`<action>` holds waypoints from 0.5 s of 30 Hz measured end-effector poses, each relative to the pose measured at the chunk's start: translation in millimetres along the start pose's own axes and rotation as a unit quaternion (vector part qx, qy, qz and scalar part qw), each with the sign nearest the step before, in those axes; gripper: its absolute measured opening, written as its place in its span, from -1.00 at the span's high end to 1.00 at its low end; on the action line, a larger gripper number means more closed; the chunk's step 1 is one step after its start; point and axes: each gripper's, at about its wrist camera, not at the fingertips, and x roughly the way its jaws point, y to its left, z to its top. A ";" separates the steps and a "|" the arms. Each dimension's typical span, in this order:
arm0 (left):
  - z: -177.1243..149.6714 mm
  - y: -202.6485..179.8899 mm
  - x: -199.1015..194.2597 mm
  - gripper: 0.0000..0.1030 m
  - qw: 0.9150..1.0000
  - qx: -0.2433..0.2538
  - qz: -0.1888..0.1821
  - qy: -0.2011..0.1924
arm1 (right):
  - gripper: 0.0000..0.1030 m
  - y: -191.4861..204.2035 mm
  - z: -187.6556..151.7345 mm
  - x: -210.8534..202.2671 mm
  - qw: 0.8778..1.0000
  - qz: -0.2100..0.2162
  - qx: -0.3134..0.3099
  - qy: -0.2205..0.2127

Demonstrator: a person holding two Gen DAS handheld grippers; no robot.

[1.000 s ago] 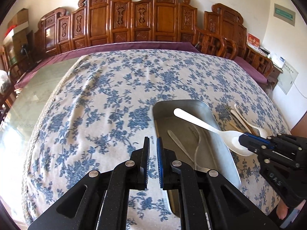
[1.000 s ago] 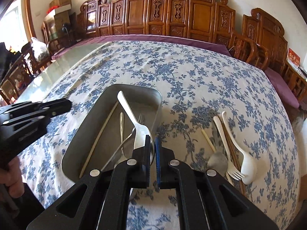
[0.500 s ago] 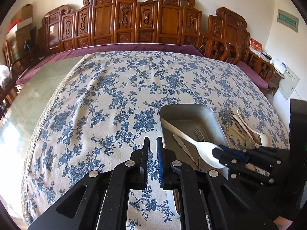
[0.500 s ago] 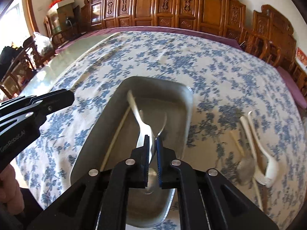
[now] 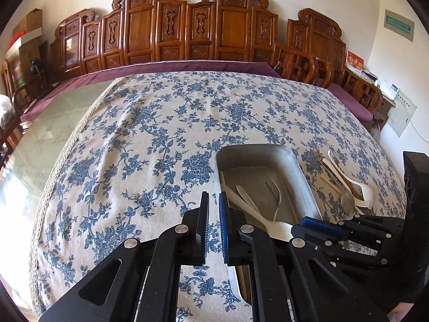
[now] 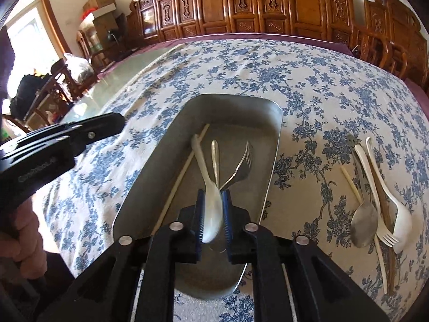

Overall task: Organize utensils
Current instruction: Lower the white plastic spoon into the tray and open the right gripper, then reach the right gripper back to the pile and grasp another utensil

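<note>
Nearest the right wrist camera, the right gripper [image 6: 213, 214] has parted its fingers slightly around the bowl of the white plastic spoon [image 6: 211, 209]; half a second ago they were pinched shut on it above the tray, and now visible gaps show on both sides. The spoon has come down into the metal tray [image 6: 273, 145], its handle running toward 11 o'clock across the tray floor, so the release looks to be under way or just finished. Whether the pads still brush the bowl cannot be told.

Just past it in the tray lie a metal spoon handle [image 6: 215, 158], a metal fork [image 6: 242, 166] at 1 o'clock and a pale chopstick [image 6: 182, 171] along the 10 o'clock wall.

The left gripper [image 5: 213, 225] hangs empty over the floral tablecloth [image 5: 139, 145] beside the tray's left rim, its fingers nearly together with only a narrow slit between them.

Farther out at 3 o'clock in the right view, well apart from the tray, the unsorted pile [image 6: 375, 204] rests on the cloth: a metal spoon, a white fork, a white spoon and chopsticks. Judging by this, one more piece is now stored and several remain; the likely next step is backing out and reaching for that pile.
</note>
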 end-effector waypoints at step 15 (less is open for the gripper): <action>-5.6 -39.4 6.3 0.87 0.999 0.029 -0.026 0.011 | 0.57 -62.6 -9.0 -66.8 0.997 -0.056 -0.014 -0.057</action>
